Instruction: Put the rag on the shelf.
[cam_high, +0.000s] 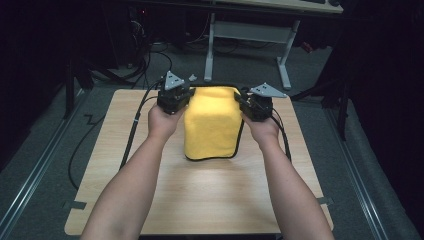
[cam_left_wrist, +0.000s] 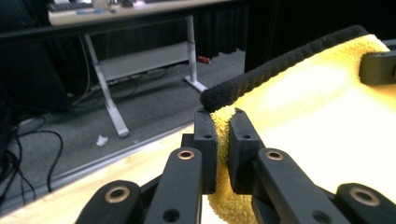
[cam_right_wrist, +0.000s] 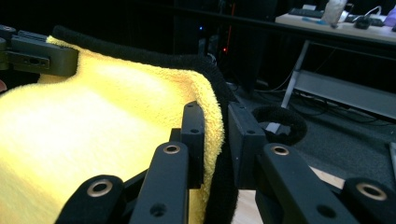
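Note:
A yellow towel (cam_high: 212, 125) with black edging hangs folded over the wooden table (cam_high: 210, 200), held up by its two far corners, with its near edge resting on the tabletop. My left gripper (cam_high: 189, 96) is shut on the far left corner; in the left gripper view its jaws (cam_left_wrist: 222, 140) pinch the yellow cloth (cam_left_wrist: 317, 107) just under the black edging. My right gripper (cam_high: 242, 101) is shut on the far right corner, and its jaws (cam_right_wrist: 215, 140) clamp the towel's (cam_right_wrist: 93, 121) black-trimmed edge. Each gripper view shows the other gripper across the towel (cam_left_wrist: 378, 67) (cam_right_wrist: 37, 53).
A desk with white legs (cam_high: 250, 35) stands beyond the table's far edge. Black cables (cam_high: 145, 60) lie on the grey floor at the back left and trail off the table's left side. Metal rails (cam_high: 30, 185) run along the floor on both sides.

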